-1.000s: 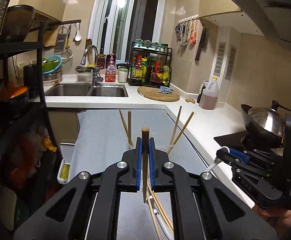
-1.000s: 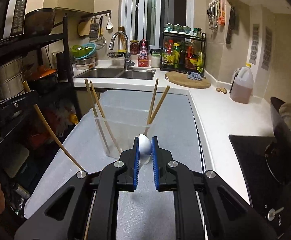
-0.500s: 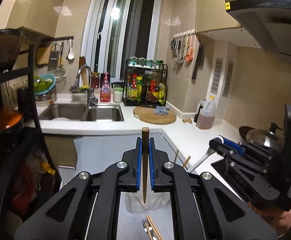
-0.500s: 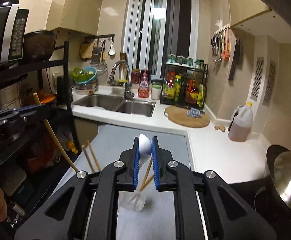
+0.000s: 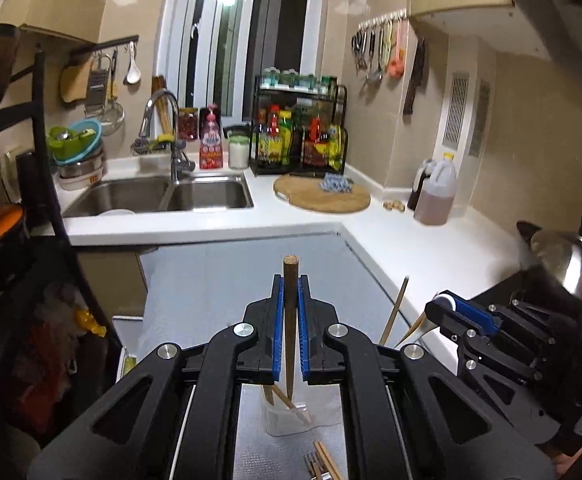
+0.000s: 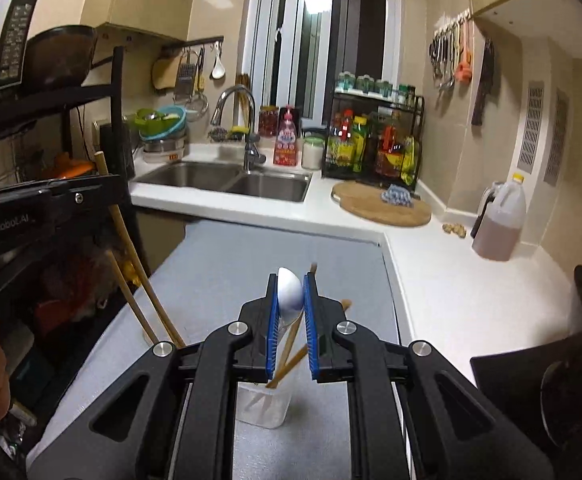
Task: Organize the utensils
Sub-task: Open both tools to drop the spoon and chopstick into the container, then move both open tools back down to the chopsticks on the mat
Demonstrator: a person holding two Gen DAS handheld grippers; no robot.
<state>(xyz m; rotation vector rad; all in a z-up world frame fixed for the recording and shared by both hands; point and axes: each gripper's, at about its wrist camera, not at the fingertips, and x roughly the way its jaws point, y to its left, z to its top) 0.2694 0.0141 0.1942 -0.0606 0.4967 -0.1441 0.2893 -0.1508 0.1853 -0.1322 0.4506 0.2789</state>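
Note:
My left gripper (image 5: pixel 290 292) is shut on a brown chopstick (image 5: pixel 290 320) held upright, its lower tip just above a clear plastic cup (image 5: pixel 287 418) on the grey mat. The cup holds several chopsticks (image 5: pixel 393 312). My right gripper (image 6: pixel 290 292) is shut on a white spoon (image 6: pixel 290 294), directly above the same cup (image 6: pixel 263 404). The right gripper also shows at the right of the left wrist view (image 5: pixel 443 308). The left gripper's body shows at the left of the right wrist view (image 6: pixel 47 204), with its chopstick (image 6: pixel 131 252) slanting down.
A fork and more chopsticks (image 5: pixel 323 464) lie on the grey mat (image 5: pixel 219 280) near me. A sink (image 5: pixel 159 196), cutting board (image 5: pixel 323 196) and oil jug (image 5: pixel 435 196) sit on the white counter. A wok (image 5: pixel 555 256) stands on the right; a black rack (image 6: pixel 51 128) on the left.
Both grippers have kept rising and now look down on the cup from above. The left chopstick's tip and the spoon now hang over the cup. Both grips are unchanged.

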